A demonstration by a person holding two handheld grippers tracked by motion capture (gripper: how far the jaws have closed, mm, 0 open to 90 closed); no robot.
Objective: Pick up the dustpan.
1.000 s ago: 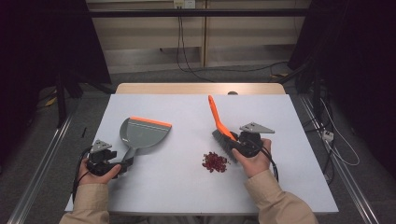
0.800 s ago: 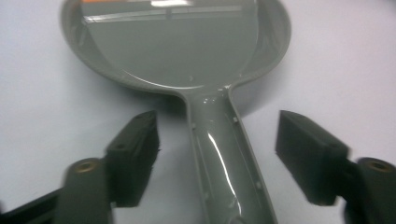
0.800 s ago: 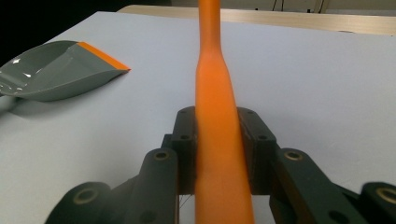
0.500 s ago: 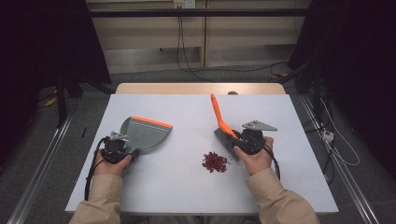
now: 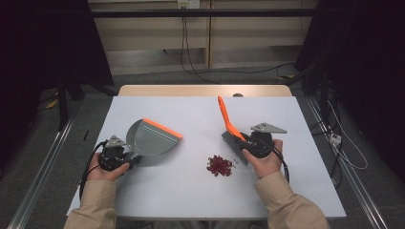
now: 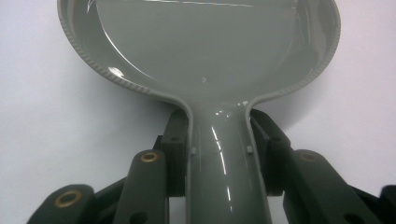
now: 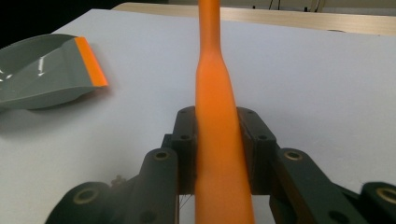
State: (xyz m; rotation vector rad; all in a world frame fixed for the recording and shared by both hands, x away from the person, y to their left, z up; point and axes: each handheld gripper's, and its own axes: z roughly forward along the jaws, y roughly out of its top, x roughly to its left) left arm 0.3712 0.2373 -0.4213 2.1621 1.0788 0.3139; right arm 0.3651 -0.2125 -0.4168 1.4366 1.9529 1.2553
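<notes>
We see the left tool (image 5: 125,157) near the left edge of the pale grey surface (image 5: 191,200), its jaws having just closed in and now pinching the handle of the grey plastic dustpan with an orange lip (image 5: 150,139). In the left gripper view the dustpan (image 6: 205,51) runs straight ahead from the pads, which press on both sides of its narrow neck, and its scoop lies flat on the surface. We see its orange lip facing toward the middle of the surface, angled to the far right

The right tool (image 5: 246,143) sits right of centre, pressed together on the orange-handled hand brush with grey bristles (image 5: 228,125). In the right gripper view the brush handle (image 7: 219,135) rises between the pads, clamped on both sides. The handle slants up toward the far edge, and the bristles rest low beside the tool

The small heap of dark red crumbs (image 5: 219,165) lies between the two tools, just beside the bristles and well apart from the dustpan's lip
</notes>
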